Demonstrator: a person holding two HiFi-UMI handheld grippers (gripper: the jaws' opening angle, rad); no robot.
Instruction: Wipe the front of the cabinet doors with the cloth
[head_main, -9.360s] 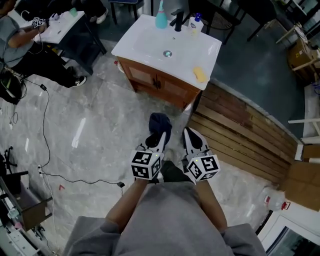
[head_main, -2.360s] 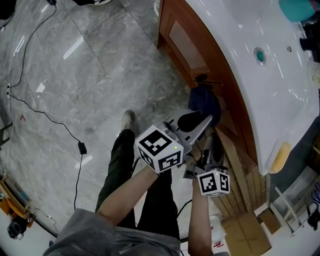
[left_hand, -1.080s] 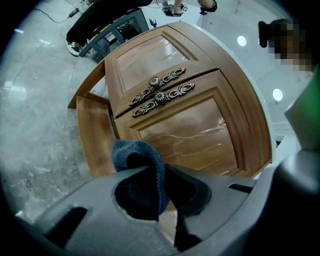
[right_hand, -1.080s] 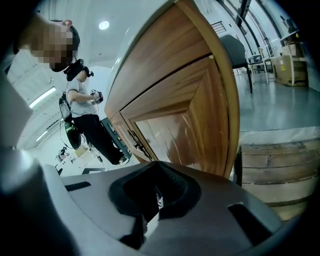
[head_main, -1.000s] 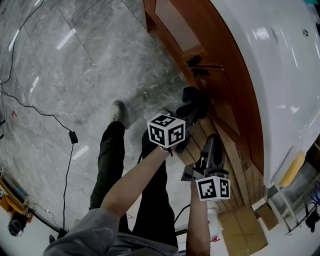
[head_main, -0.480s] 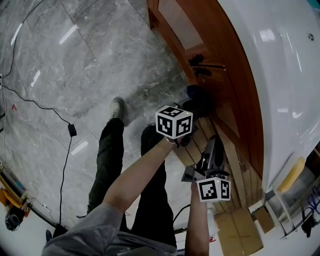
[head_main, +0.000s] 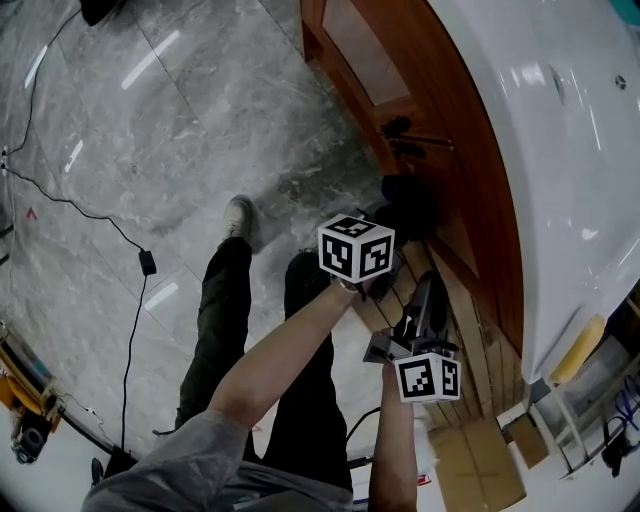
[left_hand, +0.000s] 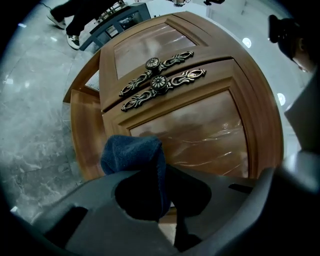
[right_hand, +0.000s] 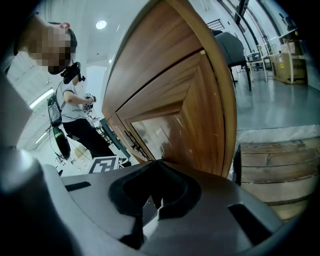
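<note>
Left gripper (left_hand: 150, 197): jaws clamped on the dark blue cloth (left_hand: 134, 159), a bunched fold sticking out past the tips. The cloth sits at the lower corner of one cabinet door (left_hand: 200, 130), on the far side of the panel from the ornate handles (left_hand: 161, 82). Contact with the wood looks likely, but I cannot confirm it. In the head view the cloth is right at the door front.

Right gripper (right_hand: 157, 202): jaws closed together, nothing between them. It is held beside the cabinet's wooden edge, apart from the cloth.
</note>
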